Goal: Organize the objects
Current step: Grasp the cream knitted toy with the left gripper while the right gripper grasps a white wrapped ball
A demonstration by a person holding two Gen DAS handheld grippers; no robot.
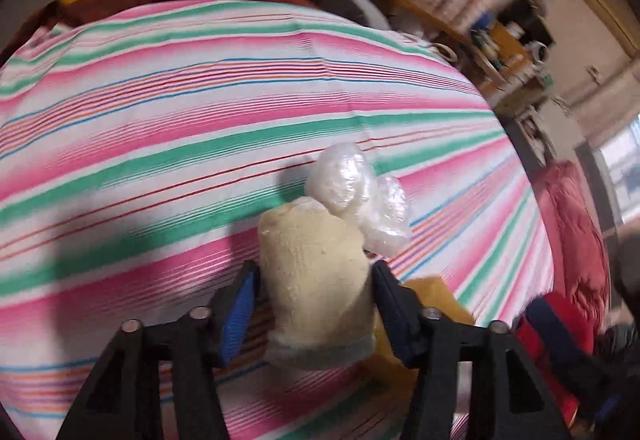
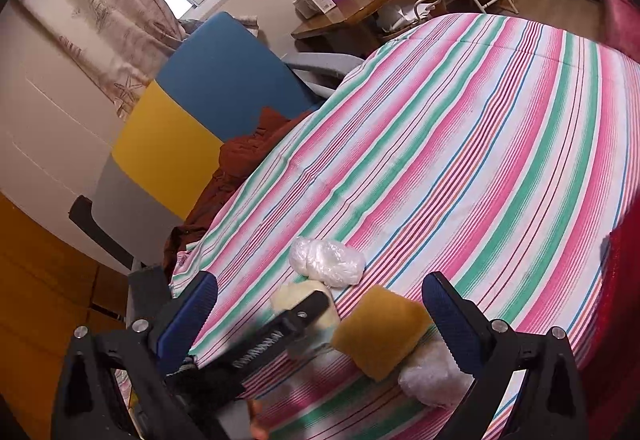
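On the left of the left wrist view, much of the striped bedspread (image 1: pixel 200 112) lies under a dark blurred shadow. Toward the middle, the left gripper (image 1: pixel 316 280) pinches a cream sponge (image 1: pixel 316 288) between its two fingers, the blue pad (image 1: pixel 238 314) of one pressed to its side; the sponge's lower end hangs out of focus. Just past its top sit two white plastic bundles (image 1: pixel 356 196), touching each other and the sponge. A mustard sponge (image 1: pixel 436 296) peeks out behind the right-hand finger, mostly hidden. The far right is smeared: a red blanket (image 1: pixel 576 232) and cluttered shelves (image 1: pixel 508 52), their contents unreadable.

In the right wrist view, the left gripper's black arm (image 2: pixel 276 336) crosses from the lower left, blurred, covering most of the cream sponge (image 2: pixel 292 298). The plastic bundles (image 2: pixel 326 262) lie just beyond it on the bedspread (image 2: pixel 460 144). The right gripper (image 2: pixel 320 304) stands spread wide, holding nothing. Between its fingers rests the mustard sponge (image 2: pixel 380 332), and against its lower right corner a third white plastic bundle (image 2: pixel 432 376), partly hidden by the right-hand finger.
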